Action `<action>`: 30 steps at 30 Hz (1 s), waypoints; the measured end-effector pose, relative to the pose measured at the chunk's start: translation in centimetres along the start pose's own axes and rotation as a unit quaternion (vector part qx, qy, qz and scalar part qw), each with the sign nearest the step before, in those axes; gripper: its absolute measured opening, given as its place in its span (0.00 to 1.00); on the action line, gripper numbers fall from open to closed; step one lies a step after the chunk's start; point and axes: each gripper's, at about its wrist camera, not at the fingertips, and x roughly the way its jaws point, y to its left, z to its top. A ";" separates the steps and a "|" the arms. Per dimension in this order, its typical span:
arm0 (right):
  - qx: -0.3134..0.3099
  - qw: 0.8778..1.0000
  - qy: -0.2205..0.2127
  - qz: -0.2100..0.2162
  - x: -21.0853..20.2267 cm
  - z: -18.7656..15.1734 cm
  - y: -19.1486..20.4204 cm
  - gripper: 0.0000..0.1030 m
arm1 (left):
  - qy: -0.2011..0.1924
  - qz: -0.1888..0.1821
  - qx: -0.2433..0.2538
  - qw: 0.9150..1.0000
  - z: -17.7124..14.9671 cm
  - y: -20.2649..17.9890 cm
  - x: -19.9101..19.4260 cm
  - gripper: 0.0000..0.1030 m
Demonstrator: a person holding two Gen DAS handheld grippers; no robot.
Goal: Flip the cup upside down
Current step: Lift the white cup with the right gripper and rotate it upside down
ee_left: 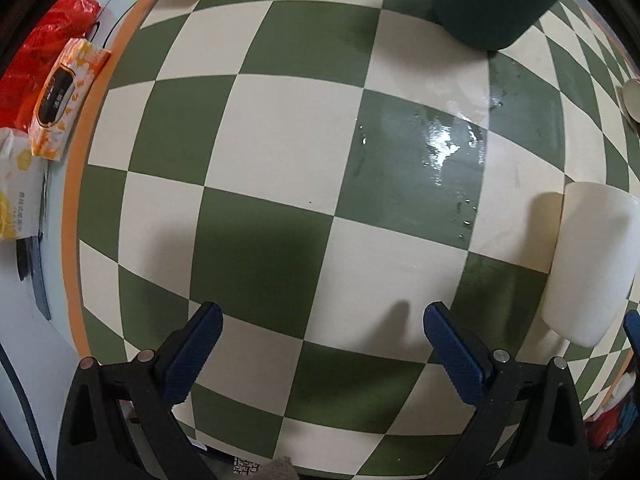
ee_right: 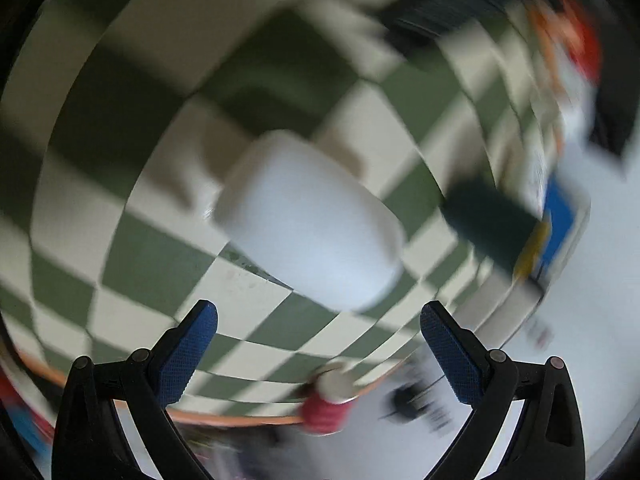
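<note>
The right tool (ee_right: 318,322), fingers apart, is nearing the white cup (ee_right: 312,220) on the table (ee_right: 132,256); grasping likely comes next. The left tool (ee_left: 322,326) is idling, spread.

Checked table cover (ee_left: 280,140): smooth, semi-glossy, vinyl-like sheet; a wet, shiny patch (ee_left: 444,148) lies right of centre. White cup (ee_left: 588,264): matt, smooth, looks like plastic or paper, cannot tell which. Left gripper (ee_left: 322,354): black matt plastic arms, blue finger pads (ee_left: 194,354) with a fine ribbed texture, small metal pins. Right gripper (ee_right: 318,350): same build. Dark green container (ee_left: 492,4), far right: matt surface. Wipes pack (ee_left: 64,100), far left: glossy plastic film. Red bag (ee_left: 44,40): thin, crinkled, shiny plastic.
</note>
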 end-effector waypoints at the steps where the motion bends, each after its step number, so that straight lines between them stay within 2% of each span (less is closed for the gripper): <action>1: -0.035 0.999 -0.004 -0.013 0.2 0.2 0.7 1.00 | 0.000 -0.001 0.000 1.000 0.0 0.0 0.1 1.00; 3: -0.113 0.992 -0.016 -0.049 0.6 0.1 1.8 1.00 | 0.001 0.000 0.001 1.000 0.0 0.1 0.4 1.00; 6: -0.185 0.979 -0.029 -0.080 1.4 0.3 2.6 0.99 | 0.004 -0.004 0.000 1.000 -0.1 0.3 0.8 1.00; 8: -0.222 0.969 -0.033 -0.103 2.3 0.6 2.7 0.99 | 0.005 -0.006 0.000 1.000 0.3 0.5 1.2 1.00; 12: -0.266 0.956 -0.034 -0.120 3.9 0.8 2.4 0.97 | 0.007 -0.006 -0.001 1.000 0.4 0.8 1.6 1.00; 15: -0.283 0.950 -0.038 -0.123 5.0 0.7 1.8 0.96 | 0.009 -0.007 -0.003 1.000 0.6 1.2 2.2 1.00; 20: -0.297 0.946 -0.042 -0.123 6.8 0.7 1.4 0.86 | 0.011 -0.006 -0.002 1.000 0.3 1.8 2.8 1.00; 22: -0.293 0.948 -0.043 -0.119 7.1 0.6 1.3 0.81 | 0.010 -0.003 0.000 1.000 0.2 2.0 2.9 1.00; 26: -0.292 0.949 -0.043 -0.113 7.7 0.2 0.1 0.80 | 0.007 -0.003 0.002 1.000 0.1 2.4 3.1 1.00; 30: -0.283 0.953 -0.041 -0.098 8.2 -0.1 -1.3 0.74 | 0.005 -0.003 0.001 1.000 0.4 1.7 2.7 1.00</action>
